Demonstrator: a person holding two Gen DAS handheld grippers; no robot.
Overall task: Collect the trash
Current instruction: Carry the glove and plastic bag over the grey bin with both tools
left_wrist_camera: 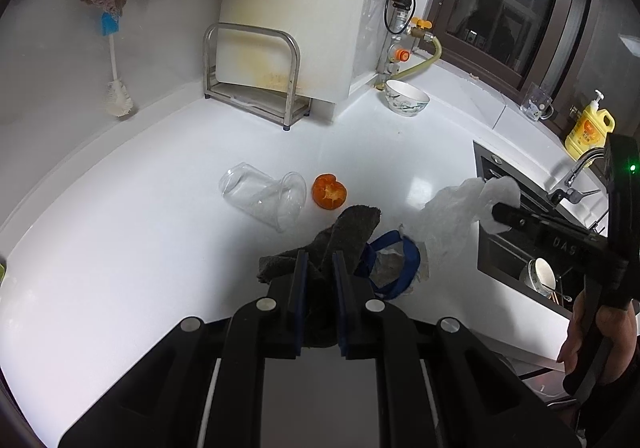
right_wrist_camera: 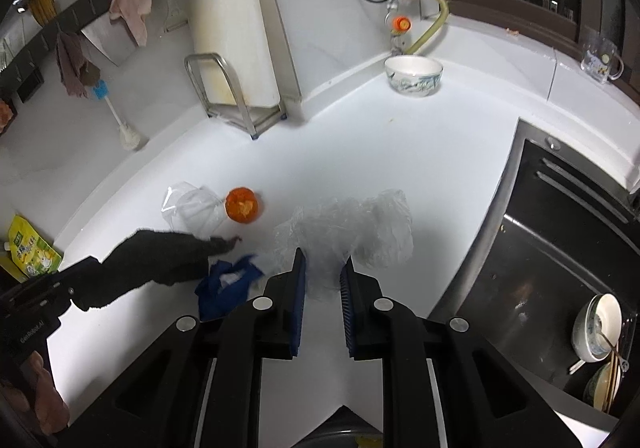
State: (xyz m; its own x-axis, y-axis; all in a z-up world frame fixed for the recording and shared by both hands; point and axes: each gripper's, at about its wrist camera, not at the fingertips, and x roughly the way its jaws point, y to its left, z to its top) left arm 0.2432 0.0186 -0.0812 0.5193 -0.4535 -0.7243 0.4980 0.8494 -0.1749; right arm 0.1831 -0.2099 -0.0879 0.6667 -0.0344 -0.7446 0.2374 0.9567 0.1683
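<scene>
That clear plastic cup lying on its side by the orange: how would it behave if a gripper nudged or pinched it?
The clear plastic cup lies on its side on the smooth white counter, so a nudge would probably roll it, likely in a curve, toward the orange beside it. It looks thin-walled and empty, so probably very light and apt to buckle or slip under a hard pinch.

Both wrist views look steeply down along their tools at the white surface [left_wrist_camera: 120, 248] from close above. They share the orange peel [left_wrist_camera: 329, 191], at twelve o'clock in the left view, eleven in the right.
</scene>
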